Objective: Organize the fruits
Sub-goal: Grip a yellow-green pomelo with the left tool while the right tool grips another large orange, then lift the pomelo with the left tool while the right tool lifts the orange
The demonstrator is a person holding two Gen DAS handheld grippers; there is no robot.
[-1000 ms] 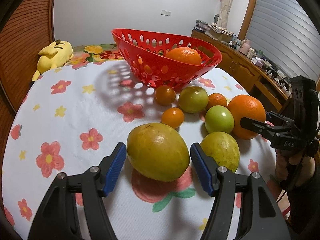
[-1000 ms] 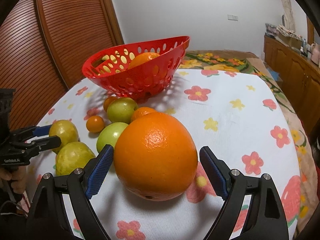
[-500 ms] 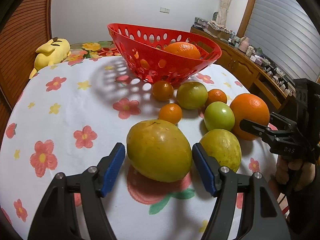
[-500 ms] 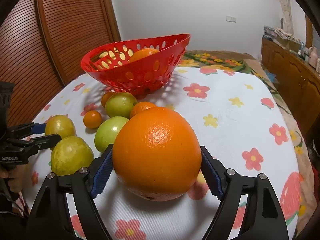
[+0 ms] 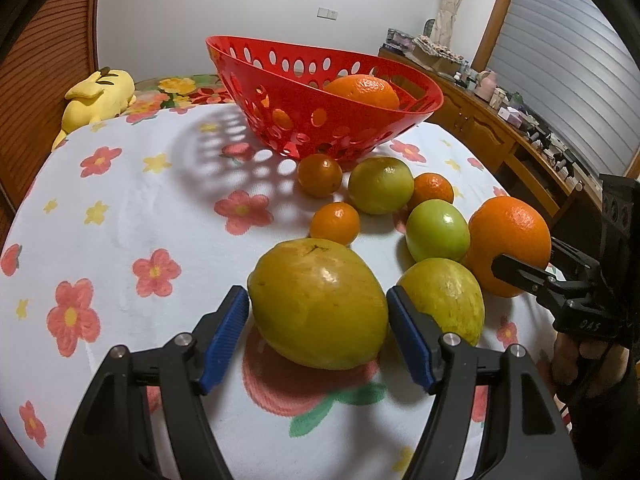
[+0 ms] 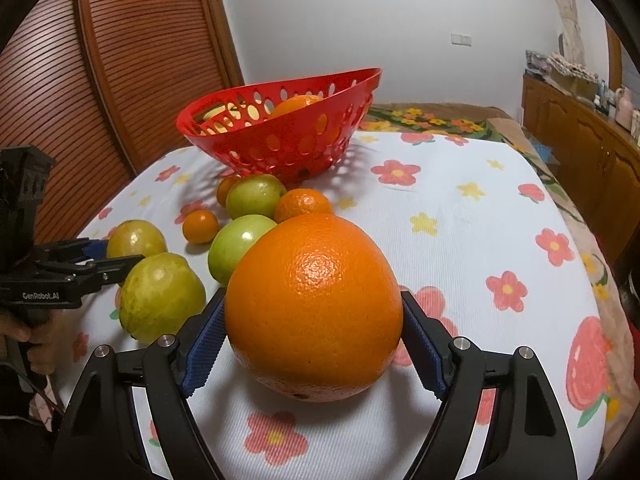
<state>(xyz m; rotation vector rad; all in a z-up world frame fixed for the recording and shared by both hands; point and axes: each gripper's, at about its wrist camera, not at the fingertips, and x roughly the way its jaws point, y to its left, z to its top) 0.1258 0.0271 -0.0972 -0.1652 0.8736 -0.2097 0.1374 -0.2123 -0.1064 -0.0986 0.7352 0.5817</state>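
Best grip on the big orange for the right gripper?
Across its widest middle, coming in level from the near side as the right gripper does now. The big orange is round and sits on the tablecloth; green fruit crowds its far left.

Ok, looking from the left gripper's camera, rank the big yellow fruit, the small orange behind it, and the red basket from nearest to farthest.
1. Big yellow fruit, between the left gripper fingers.
2. Small orange, just behind it.
3. Red basket, farthest, at the back of the table.
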